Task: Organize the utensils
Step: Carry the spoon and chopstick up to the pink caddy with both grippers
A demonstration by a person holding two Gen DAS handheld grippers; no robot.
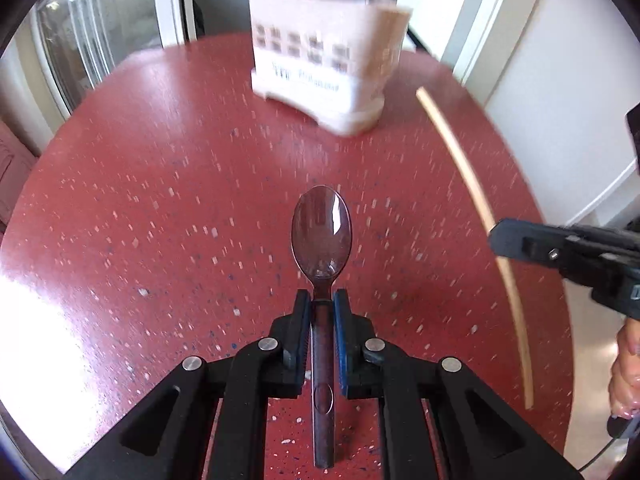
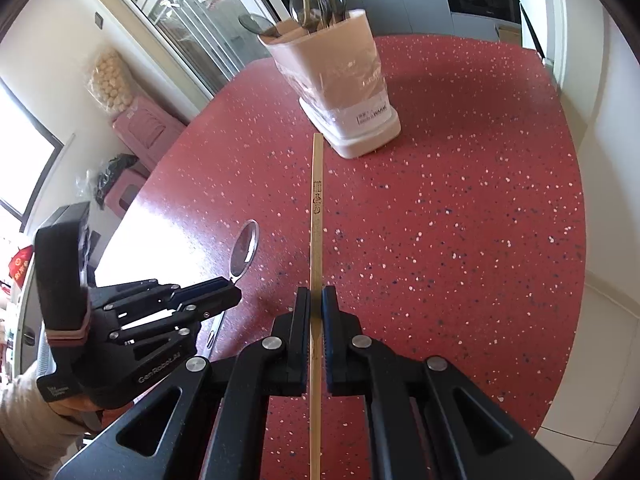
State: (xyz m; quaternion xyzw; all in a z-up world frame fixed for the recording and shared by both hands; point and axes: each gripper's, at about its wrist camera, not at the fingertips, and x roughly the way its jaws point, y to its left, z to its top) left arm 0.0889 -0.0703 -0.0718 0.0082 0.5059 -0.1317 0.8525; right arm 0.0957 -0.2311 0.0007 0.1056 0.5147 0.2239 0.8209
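My left gripper (image 1: 322, 300) is shut on the handle of a dark translucent plastic spoon (image 1: 322, 232), bowl pointing forward above the red table. It also shows in the right wrist view (image 2: 230, 288), at the left, with the spoon's bowl (image 2: 244, 248) sticking out. My right gripper (image 2: 316, 294) is shut on a long wooden chopstick (image 2: 317, 200) that points toward the white utensil holder (image 2: 344, 92). In the left wrist view the chopstick (image 1: 472, 184) and right gripper (image 1: 500, 236) are at the right. The holder (image 1: 324, 64) stands at the far side and holds several spoons and chopsticks.
The red speckled table (image 2: 460, 208) has a rounded edge, with white floor beyond it at the right. Glass doors (image 2: 180, 20) and pink boxes (image 2: 144, 136) stand past the table's left side. The person's hand (image 1: 626, 368) is at the right edge.
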